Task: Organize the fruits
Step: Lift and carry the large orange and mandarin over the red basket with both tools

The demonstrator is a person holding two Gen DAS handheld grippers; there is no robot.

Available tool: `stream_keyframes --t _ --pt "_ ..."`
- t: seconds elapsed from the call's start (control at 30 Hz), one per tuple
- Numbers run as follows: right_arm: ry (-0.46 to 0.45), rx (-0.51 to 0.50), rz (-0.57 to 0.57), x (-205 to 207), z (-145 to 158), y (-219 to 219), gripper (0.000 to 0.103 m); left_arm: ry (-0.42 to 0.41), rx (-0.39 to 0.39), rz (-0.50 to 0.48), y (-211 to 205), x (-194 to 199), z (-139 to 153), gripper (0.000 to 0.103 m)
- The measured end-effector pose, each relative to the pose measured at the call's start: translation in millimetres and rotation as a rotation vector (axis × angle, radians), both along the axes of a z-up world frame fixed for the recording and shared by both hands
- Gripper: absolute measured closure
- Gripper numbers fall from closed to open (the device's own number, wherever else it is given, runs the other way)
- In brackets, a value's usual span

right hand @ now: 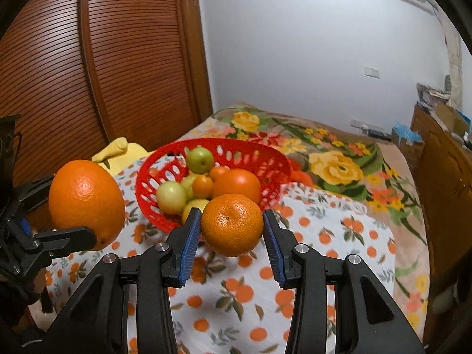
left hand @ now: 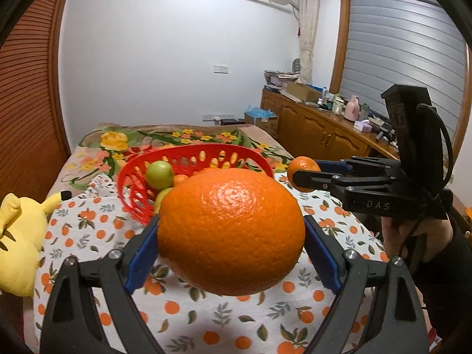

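Bedroom: pale wall, louvred wooden wardrobe doors (right hand: 73,73). Bed with floral blanket (right hand: 339,165) under an orange-print white cloth (left hand: 206,309). Red perforated plastic basket (right hand: 265,159) holds fruit. Left tool (left hand: 231,236) grips a large smooth orange (left hand: 231,230) aloft; right tool (right hand: 233,227) grips a small dimpled tangerine (right hand: 232,224) before the basket.

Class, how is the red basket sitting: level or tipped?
Tipped. The red basket leans on the cloth, its opening turned towards the cameras, the far rim raised above the near one. Green and orange fruits lie piled inside.
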State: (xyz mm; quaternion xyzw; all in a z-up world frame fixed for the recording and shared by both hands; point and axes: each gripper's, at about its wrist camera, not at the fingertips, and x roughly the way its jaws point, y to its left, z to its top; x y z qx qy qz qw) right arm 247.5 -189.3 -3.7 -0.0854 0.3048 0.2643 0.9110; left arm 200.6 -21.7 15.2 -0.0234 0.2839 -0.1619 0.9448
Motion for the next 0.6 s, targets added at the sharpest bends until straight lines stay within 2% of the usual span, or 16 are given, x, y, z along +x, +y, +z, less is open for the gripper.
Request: stream_keyframes --t 0.33,0.6 --pt "0.034 -0.014 0.028 31 -12 30 0.061 -0.019 0.020 0.068 34 17 6 0.013" --pt "0.062 -0.018 0.039 47 -22 42 0.059 -0.006 0.029 0.087 45 40 1 0.013"
